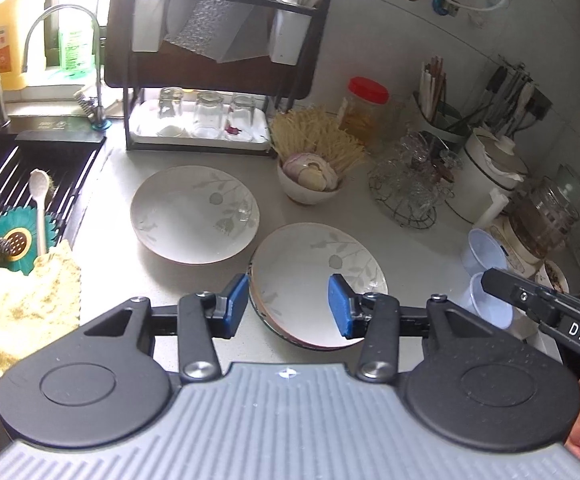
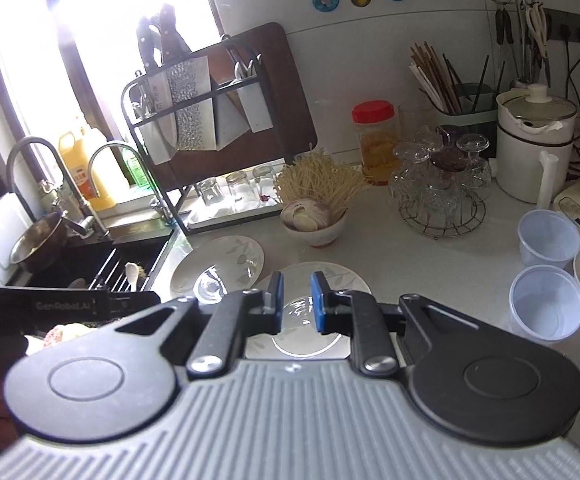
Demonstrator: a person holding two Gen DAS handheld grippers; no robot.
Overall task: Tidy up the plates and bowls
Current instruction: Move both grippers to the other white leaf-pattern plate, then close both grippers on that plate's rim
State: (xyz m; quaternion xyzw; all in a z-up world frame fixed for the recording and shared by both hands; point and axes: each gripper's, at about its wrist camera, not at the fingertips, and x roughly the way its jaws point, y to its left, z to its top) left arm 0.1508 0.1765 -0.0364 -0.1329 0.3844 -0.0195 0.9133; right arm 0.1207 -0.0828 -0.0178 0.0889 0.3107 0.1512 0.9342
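Left to right we list: sink rack (image 1: 45, 176) with spoon; far plate (image 1: 193, 214) flat on the desk (image 1: 101, 240); near plate stack (image 1: 318, 280) just beside it, its rim overlapping the far plate's edge. Left tongs (image 1: 287, 306): half open, empty, pads straddling the stack's near rim without touching. Right tongs (image 2: 296, 302): nearly closed, empty, above the stack. Plastic cups (image 2: 546, 308) at right. We judge the step as reaching for a plate; next, we must lower onto a rim and close.
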